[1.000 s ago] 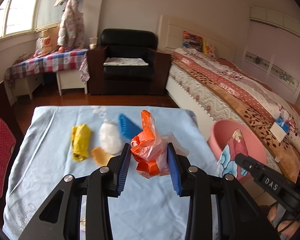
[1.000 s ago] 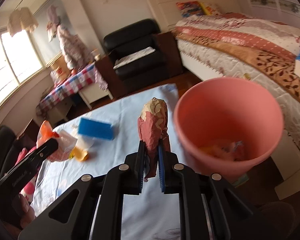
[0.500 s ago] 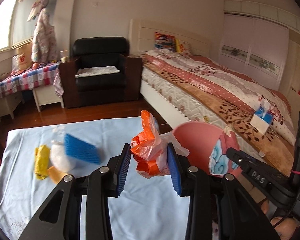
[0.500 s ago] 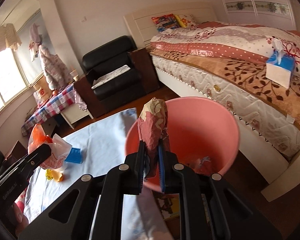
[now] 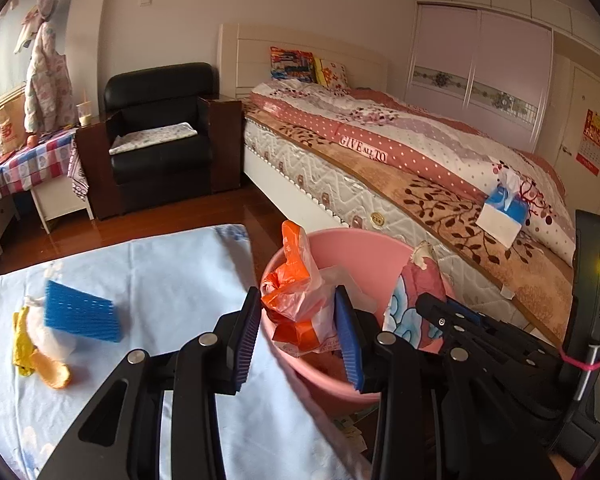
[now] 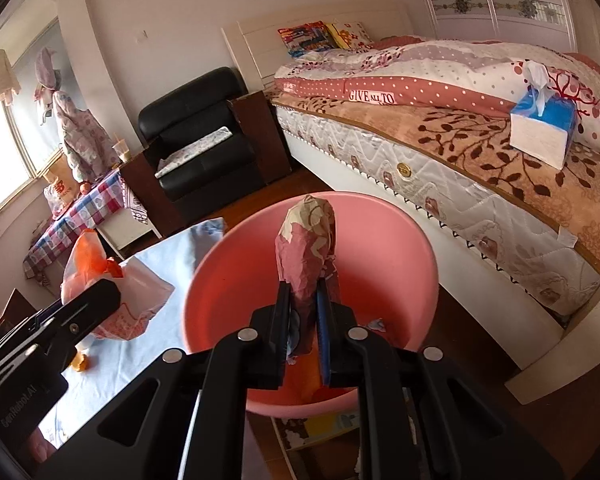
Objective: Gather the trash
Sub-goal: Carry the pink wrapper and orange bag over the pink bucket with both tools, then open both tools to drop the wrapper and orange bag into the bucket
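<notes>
Both hands carry a piece of rubbish at once, which saves a second trip to the pink bucket (image 6: 400, 248) standing on the floor between the tabletop (image 5: 172, 264) and the bed (image 6: 480, 184). The left tool (image 5: 298, 334) stands partly open around a crumpled orange and white plastic bag (image 5: 300, 300), its blue pads pressing the bag from both sides; the bag is bulky and soft, so a wider grip is enough to keep it from slipping. In the left wrist view it hangs at the bucket's near rim, at the tabletop's edge, and whether it is fully over the opening I cannot tell. The right tool (image 6: 304, 320) is squeezed almost closed on a thin twist of reddish patterned paper (image 6: 306, 256), gripped low so most of it stands up above the pads. It hangs over the bucket's mouth, well placed for a drop, I judge

A few scraps already lie at the bucket's bottom. Left on the light blue cloth are a blue mesh piece (image 5: 82, 312), a yellow wrapper (image 5: 22, 348), an orange scrap (image 5: 54, 372) and a white wad (image 5: 50, 336), bunched together well apart from the bucket, so more trips seem needed
</notes>
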`<state>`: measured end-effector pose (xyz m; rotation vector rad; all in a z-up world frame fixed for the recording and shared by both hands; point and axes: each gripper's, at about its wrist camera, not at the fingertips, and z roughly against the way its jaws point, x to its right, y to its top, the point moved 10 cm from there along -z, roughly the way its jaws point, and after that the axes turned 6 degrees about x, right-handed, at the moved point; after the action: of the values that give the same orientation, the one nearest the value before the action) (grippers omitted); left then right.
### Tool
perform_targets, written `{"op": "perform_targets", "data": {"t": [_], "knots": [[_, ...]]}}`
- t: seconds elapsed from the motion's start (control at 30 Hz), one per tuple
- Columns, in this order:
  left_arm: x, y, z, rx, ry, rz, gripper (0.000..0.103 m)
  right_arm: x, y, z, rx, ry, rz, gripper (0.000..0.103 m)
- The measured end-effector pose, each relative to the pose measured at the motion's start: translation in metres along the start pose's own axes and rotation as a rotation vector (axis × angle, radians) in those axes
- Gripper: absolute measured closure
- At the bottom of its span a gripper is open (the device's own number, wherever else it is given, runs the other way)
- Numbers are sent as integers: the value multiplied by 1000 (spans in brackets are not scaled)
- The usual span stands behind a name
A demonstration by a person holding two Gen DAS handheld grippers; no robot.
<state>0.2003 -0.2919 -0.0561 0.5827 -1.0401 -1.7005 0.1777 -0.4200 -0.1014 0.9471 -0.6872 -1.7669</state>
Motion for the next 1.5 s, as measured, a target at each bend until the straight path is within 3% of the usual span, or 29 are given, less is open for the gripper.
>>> {"op": "perform_targets", "data": {"t": [0.73,1.0,1.3,1.5], "knots": [[16,-27,-49,-107,-16,-26,66,24,-9,-28,-48,-35,-13,90],[19,-30,-52,-121,-51,-16,55,27,-10,-33,-54,-39,-20,90],[27,-24,-41,-87,-88,-14,51,31,-10,-33,-52,-37,-43,90],[23,-22,-33,-76,-77,-19,51,32,-11,-33,-72,-17,-65,73]]}}
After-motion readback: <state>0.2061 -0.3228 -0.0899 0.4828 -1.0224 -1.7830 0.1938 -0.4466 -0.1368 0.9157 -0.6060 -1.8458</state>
